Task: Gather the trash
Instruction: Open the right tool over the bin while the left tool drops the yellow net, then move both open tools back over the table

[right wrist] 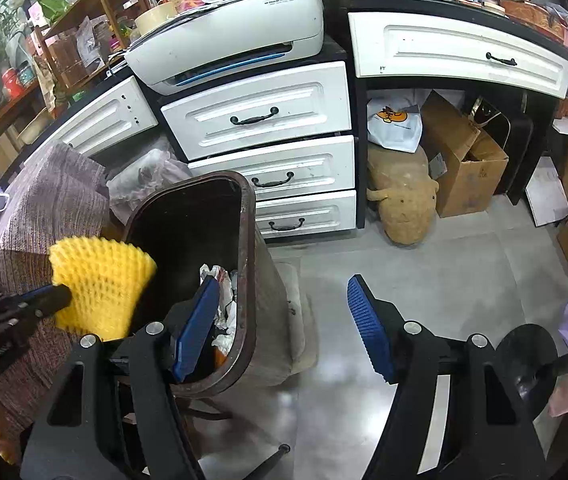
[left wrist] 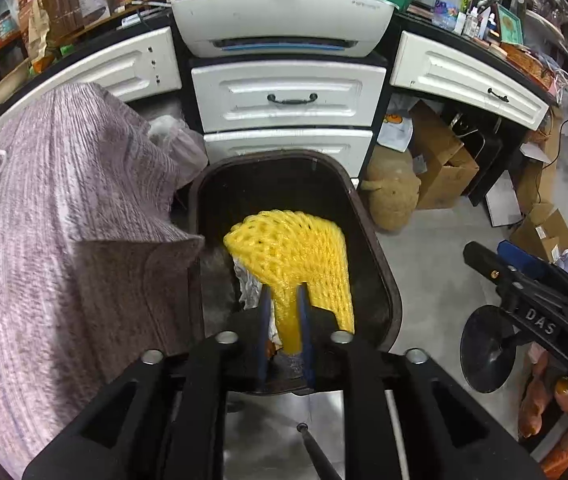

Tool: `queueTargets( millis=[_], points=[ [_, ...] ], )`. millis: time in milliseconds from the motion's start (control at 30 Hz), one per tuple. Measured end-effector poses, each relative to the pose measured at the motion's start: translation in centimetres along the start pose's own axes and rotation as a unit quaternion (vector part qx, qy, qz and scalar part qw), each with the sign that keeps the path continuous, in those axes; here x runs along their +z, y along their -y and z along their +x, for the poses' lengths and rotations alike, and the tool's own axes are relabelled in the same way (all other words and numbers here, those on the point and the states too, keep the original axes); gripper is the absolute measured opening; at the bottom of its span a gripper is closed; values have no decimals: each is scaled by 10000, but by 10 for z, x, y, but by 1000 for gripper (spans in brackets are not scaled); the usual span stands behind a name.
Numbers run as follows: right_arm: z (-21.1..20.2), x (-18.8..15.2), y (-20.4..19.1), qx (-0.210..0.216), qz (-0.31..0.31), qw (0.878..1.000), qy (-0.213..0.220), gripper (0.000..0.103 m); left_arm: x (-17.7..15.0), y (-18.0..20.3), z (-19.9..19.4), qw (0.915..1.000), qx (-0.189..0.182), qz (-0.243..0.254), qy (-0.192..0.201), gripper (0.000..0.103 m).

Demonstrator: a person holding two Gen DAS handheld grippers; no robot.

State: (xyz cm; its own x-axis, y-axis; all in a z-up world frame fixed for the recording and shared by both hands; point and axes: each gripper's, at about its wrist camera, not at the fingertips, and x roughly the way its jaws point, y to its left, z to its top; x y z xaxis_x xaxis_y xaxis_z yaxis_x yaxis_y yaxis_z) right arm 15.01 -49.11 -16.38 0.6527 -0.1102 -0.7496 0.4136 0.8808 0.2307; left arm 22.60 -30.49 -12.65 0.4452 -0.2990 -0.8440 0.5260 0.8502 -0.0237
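Observation:
My left gripper [left wrist: 284, 300] is shut on a yellow foam net sleeve [left wrist: 296, 252] and holds it over the open mouth of a dark brown trash bin [left wrist: 380, 280]. In the right wrist view the net [right wrist: 99, 280] hangs at the bin's left edge, with the left gripper [right wrist: 49, 298] coming in from the left. White crumpled paper [right wrist: 223, 304] lies inside the bin [right wrist: 251, 248]. My right gripper [right wrist: 284, 320] is open and empty, its left finger over the bin's rim and its right finger over the floor. It also shows at the right of the left wrist view [left wrist: 524, 292].
A table with a mauve ribbed cloth [left wrist: 63, 240] stands left of the bin. White drawers [right wrist: 259, 116] with a printer [right wrist: 227, 36] on top stand behind it. A tan plush toy [right wrist: 404, 200] and cardboard boxes [right wrist: 460, 160] lie on the grey floor to the right.

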Motion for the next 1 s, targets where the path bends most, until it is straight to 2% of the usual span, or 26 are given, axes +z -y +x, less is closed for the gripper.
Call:
queueTargets(
  millis=[33, 67, 100, 200, 333, 567, 767, 833, 1000],
  points=[
    [0, 0, 0, 4, 17, 10000, -2, 67, -1, 0, 1, 10000, -14, -10, -4, 36],
    [0, 0, 1, 8, 33, 10000, -3, 67, -2, 1, 1, 10000, -10, -13, 15, 57],
    [0, 0, 1, 6, 45, 10000, 1, 68, -4, 2, -2, 10000, -1, 1, 80, 71],
    [-2, 2, 4, -25, 84, 9999, 54, 76, -7, 5, -8, 9998, -42, 58, 186, 79],
    [-2, 3, 4, 5, 85, 10000, 36, 77, -11, 12, -24, 9993, -220, 195, 245, 81],
    [-6, 4, -3, 94, 46, 9999, 69, 77, -25, 18, -71, 9962, -414, 337, 687, 89],
    [-16, 6, -22, 257, -148, 9995, 126, 78, -36, 5, -105, 9940, -325, 304, 1000, 92],
    [-20, 7, -32, 359, -214, 9990, 166, 84, -38, -3, -114, 9937, -318, 218, 1049, 92],
    [-32, 9, -67, 631, -522, 9963, 262, 85, -47, -29, -136, 9914, -149, 4, 1299, 95]
  ],
)
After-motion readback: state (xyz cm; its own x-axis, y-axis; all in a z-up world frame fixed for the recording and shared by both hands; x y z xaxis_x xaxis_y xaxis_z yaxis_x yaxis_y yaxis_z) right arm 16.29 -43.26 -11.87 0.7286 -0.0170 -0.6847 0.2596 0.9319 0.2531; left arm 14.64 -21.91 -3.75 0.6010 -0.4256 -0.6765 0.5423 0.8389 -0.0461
